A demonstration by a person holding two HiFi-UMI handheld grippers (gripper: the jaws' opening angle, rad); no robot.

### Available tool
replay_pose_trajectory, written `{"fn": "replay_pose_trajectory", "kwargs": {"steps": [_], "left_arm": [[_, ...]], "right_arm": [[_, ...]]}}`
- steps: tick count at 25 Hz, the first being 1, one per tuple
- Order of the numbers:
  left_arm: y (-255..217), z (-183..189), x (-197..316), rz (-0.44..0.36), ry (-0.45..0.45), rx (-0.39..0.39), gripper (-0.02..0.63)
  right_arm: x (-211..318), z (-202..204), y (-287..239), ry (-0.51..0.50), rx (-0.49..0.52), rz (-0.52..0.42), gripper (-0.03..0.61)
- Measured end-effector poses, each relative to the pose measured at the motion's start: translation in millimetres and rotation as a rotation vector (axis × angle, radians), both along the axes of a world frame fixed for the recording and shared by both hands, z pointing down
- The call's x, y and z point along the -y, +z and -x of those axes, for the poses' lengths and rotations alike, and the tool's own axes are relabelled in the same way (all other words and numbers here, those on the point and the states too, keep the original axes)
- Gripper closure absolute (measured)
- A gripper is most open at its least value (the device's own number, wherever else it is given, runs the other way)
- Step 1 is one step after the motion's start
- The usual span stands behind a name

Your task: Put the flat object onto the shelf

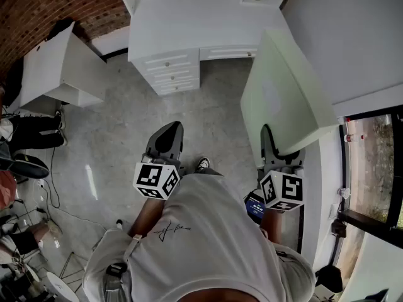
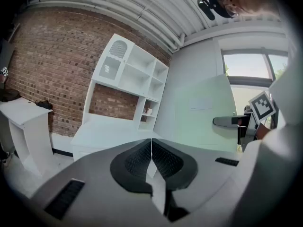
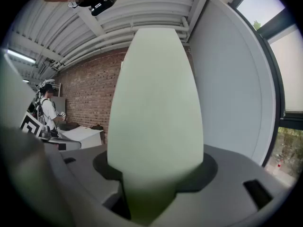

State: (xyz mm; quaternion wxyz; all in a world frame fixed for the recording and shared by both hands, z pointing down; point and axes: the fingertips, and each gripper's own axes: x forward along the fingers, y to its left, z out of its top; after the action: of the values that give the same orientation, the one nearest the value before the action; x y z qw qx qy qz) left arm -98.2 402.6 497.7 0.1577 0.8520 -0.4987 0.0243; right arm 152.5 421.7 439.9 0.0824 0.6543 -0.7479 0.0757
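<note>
We see the plain pale green board point(image 1: 286, 93), smooth with rounded corners, grasped in the right gripper point(image 1: 277, 150). Its long axis points forward toward the white shelf point(image 1: 189, 17). The left gripper point(image 2: 151, 148) is clenched on nothing, and the board's near edge is hidden between the jaws.

A red brick wall point(image 2: 52, 65) ran along the far side, behind a white desk point(image 1: 189, 24) with drawers point(image 1: 173, 71) and a white shelf unit point(image 2: 135, 74). The floor point(image 1: 119, 143) was mottled grey. A window point(image 2: 248, 70) let daylight in at the right.
</note>
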Motion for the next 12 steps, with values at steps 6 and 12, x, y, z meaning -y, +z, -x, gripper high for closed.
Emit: {"fn": "replay_pose_trajectory", "kwargs": {"steps": [6,12], "left_arm": [[-7.7,-4.6,1.8,-0.017,0.003,0.018,0.600],[-11.1,-12.3,-1.4,-0.024,0.008,0.026,0.600]], "right_arm": [[-8.7,-1.1,7.8,-0.021,0.007,0.016,0.304],[-17.0,-3.3,15.2,-0.035,0.031,0.022,0.305]]}}
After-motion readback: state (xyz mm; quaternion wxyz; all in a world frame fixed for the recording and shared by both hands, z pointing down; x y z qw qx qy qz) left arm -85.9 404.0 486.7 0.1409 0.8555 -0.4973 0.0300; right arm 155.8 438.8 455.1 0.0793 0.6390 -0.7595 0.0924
